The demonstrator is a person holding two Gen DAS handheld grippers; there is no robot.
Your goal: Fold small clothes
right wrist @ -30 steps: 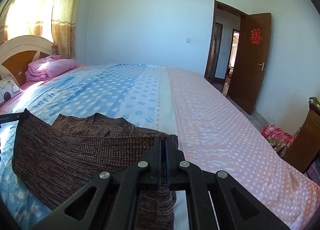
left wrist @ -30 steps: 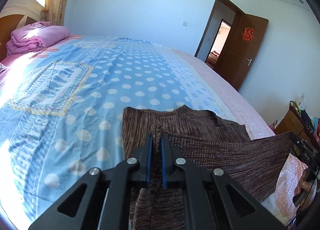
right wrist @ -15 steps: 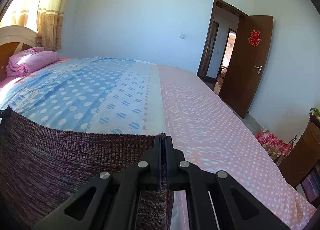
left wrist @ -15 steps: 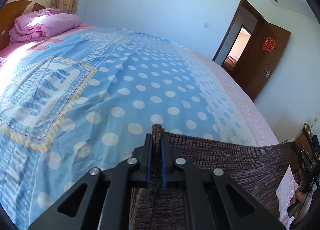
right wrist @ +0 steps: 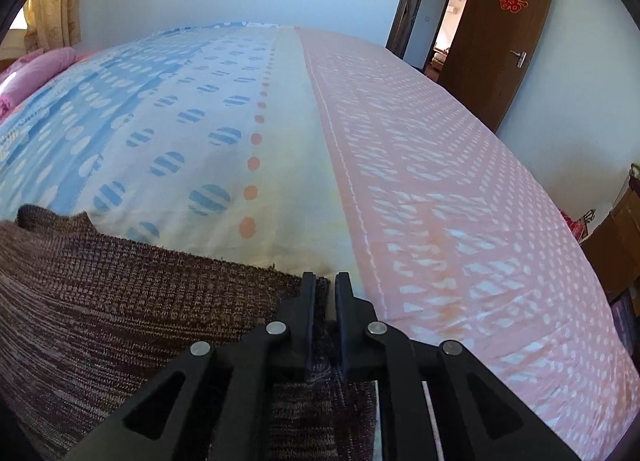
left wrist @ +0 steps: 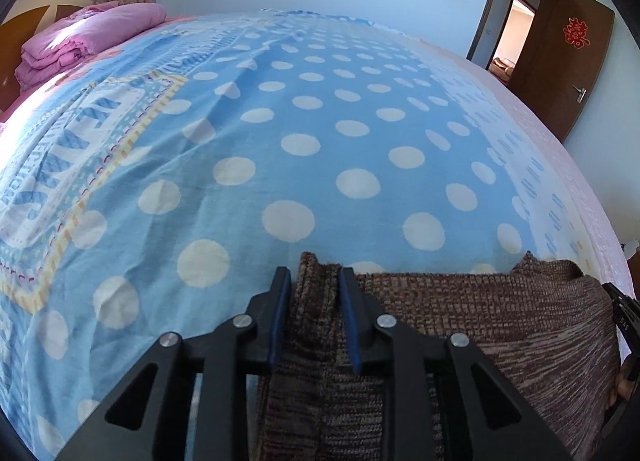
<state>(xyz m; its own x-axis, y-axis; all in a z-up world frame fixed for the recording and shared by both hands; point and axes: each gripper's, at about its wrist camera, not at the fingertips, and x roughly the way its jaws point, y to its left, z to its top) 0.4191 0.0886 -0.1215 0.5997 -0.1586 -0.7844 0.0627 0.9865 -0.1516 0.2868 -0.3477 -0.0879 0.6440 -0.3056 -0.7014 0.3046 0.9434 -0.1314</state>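
A brown knitted garment (left wrist: pixel 480 321) lies folded on the bed, its far edge running between my two grippers. In the left wrist view my left gripper (left wrist: pixel 314 275) is low over the blue dotted bedspread (left wrist: pixel 320 141). Its jaws are opening, and the garment's left corner stands loosely between them with a gap at the left pad. In the right wrist view the same garment (right wrist: pixel 120 301) spreads out to the left. My right gripper (right wrist: pixel 325 281) is at its right corner, jaws opening, with a sliver of fabric between the fingers and no squeeze on it.
A folded pink quilt (left wrist: pixel 92 41) lies by the headboard at the far left. An open brown door (right wrist: pixel 504 33) stands beyond the bed's far right corner. A wooden cabinet (right wrist: pixel 616 237) sits close to the bed's right side. The pink half of the bedspread (right wrist: pixel 440 181) stretches ahead.
Both grippers carried the garment's edge forward and down over the layer beneath, which is now covered. Both pairs of jaws, pinched tight before, have parted, and the fabric rests on the bed.
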